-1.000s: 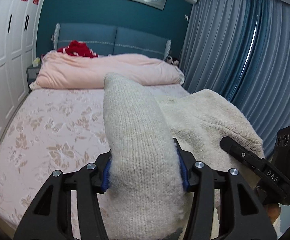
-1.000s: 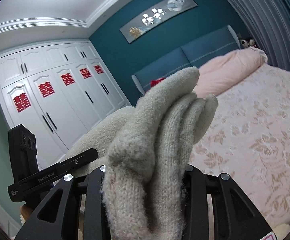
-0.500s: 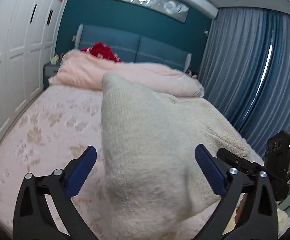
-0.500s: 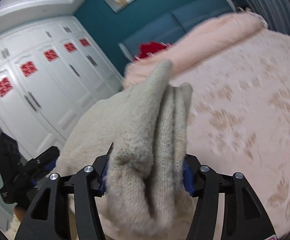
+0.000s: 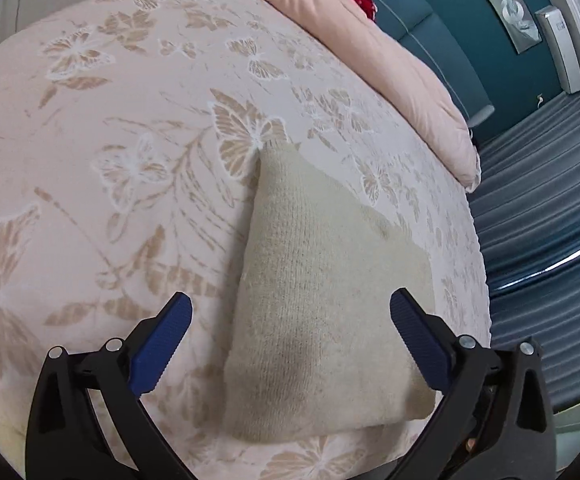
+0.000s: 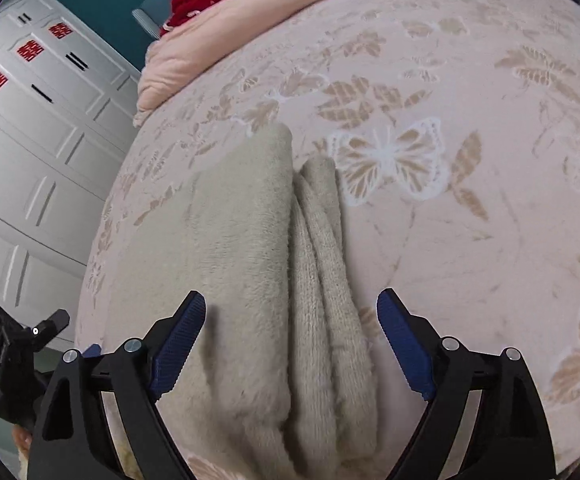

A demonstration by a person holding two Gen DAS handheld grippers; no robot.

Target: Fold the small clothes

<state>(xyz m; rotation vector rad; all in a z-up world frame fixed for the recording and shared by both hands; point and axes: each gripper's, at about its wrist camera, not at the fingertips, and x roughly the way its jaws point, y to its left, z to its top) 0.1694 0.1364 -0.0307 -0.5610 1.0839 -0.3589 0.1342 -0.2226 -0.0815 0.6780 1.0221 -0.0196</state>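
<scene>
Left wrist view, item one: bed point(image 5: 110, 140), pink cover with butterfly print, filling most of what I see. Item two: pink quilt point(image 5: 369, 52) bunched at the far end. Item three: beige knit garment point(image 5: 329, 320), lying folded on the bed near its front edge, layered folds showing in my right wrist view point(image 6: 250, 260). Item four: left gripper point(image 5: 288, 318), jaws wide apart over the garment, gripping nothing. Item five: right gripper point(image 6: 291, 314), jaws likewise apart, straddling the folds.
</scene>
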